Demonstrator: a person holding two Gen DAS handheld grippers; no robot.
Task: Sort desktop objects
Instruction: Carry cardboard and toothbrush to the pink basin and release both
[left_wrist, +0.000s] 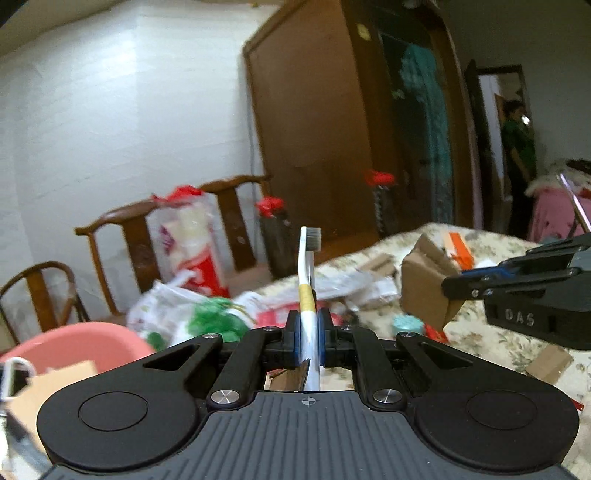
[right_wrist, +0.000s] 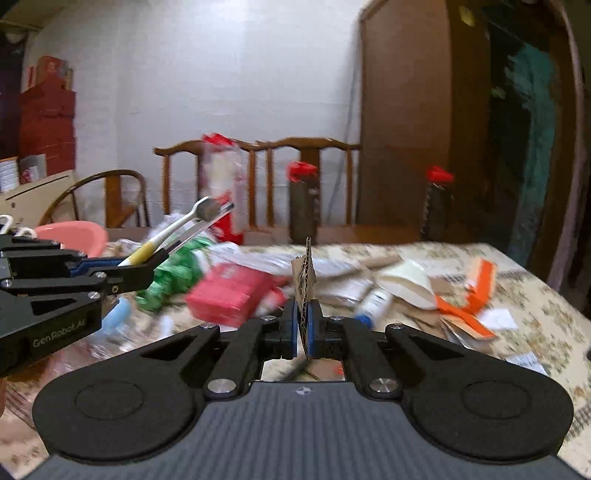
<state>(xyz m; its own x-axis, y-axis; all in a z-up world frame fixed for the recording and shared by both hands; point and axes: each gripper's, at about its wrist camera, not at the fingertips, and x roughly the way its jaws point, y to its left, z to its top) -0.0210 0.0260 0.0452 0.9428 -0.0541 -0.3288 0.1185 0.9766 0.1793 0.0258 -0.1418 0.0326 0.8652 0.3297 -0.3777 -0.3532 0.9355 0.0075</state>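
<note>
My left gripper (left_wrist: 309, 338) is shut on a white toothbrush (left_wrist: 308, 273) with a yellow band and grey bristles; it stands upright above the table. It also shows in the right wrist view (right_wrist: 173, 230), sticking out of the left gripper (right_wrist: 140, 264) at the left. My right gripper (right_wrist: 303, 328) is shut on a piece of brown cardboard (right_wrist: 304, 280), held on edge above the cluttered table. In the left wrist view the right gripper (left_wrist: 458, 282) holds the cardboard (left_wrist: 424, 284) at the right.
A floral tablecloth (right_wrist: 535, 295) is strewn with a red box (right_wrist: 229, 295), a white tube (right_wrist: 373, 304), orange packaging (right_wrist: 469, 299), paper scraps and green-white bags (left_wrist: 192, 317). A pink basin (left_wrist: 77, 343) stands at the left. Wooden chairs (right_wrist: 303, 184) and a wardrobe (left_wrist: 314, 122) stand behind.
</note>
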